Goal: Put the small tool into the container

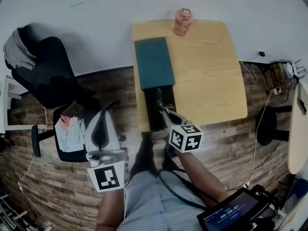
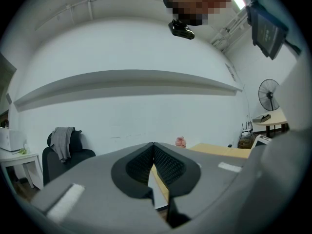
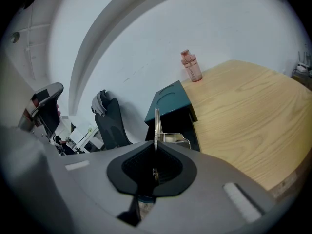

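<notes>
Clamping the small tool in right gripper, blade poking past the jaws, over open container at counter near-left edge, left gripper closed, empty, off counter's left side

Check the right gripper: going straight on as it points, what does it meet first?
Probably the open black container, just beyond the thin metal tool the right gripper holds; depth is unclear.

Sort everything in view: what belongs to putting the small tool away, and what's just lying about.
Job: small tool; right hand-held gripper, shut on it; dark container; teal lid.
Lying about: pink bottle; office chair; grey garment; tablet.
</notes>
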Available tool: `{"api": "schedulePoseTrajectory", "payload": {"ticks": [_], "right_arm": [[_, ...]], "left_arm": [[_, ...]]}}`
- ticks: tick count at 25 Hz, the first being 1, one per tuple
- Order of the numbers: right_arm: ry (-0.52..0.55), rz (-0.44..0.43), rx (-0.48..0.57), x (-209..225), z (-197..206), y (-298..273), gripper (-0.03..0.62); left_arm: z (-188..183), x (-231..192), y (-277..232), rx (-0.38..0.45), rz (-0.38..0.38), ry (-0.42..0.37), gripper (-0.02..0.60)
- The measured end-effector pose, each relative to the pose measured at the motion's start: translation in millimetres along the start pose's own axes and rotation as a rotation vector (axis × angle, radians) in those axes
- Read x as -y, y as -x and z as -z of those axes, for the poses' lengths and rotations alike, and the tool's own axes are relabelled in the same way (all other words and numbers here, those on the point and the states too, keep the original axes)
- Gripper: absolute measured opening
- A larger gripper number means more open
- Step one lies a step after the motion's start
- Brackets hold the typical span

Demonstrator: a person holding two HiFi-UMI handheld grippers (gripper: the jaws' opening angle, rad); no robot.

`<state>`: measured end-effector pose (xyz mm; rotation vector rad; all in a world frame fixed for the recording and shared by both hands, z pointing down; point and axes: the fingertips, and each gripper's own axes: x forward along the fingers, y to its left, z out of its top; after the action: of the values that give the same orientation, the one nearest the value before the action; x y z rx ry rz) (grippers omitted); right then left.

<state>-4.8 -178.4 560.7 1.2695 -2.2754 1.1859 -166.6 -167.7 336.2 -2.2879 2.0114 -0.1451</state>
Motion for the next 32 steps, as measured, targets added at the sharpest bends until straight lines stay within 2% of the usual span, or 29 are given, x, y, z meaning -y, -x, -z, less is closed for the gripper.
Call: {"api": "schedulePoseTrajectory", "payload": {"ticks": [9, 16, 21, 32], "right_arm": [[-0.163, -0.02, -0.01, 6, 9, -6, 0.003], [-0.19, -0.01, -0.028, 9, 8, -8, 0.005], [-0.218, -0.011, -0.051, 11, 5, -14, 0.004], [-0.318, -0.006, -0.12, 17, 9, -25, 0.004]], "left_arm": [[-2, -3, -8, 0.018, 0.008, 0.003, 0.009], [5, -3, -10, -0.021, -0.001, -0.007, 0.009], [1, -5, -15, -0.002, 0.004, 0.0, 0.009], [11, -21, -23, -0.023, -0.021, 0.017, 0.01]]}}
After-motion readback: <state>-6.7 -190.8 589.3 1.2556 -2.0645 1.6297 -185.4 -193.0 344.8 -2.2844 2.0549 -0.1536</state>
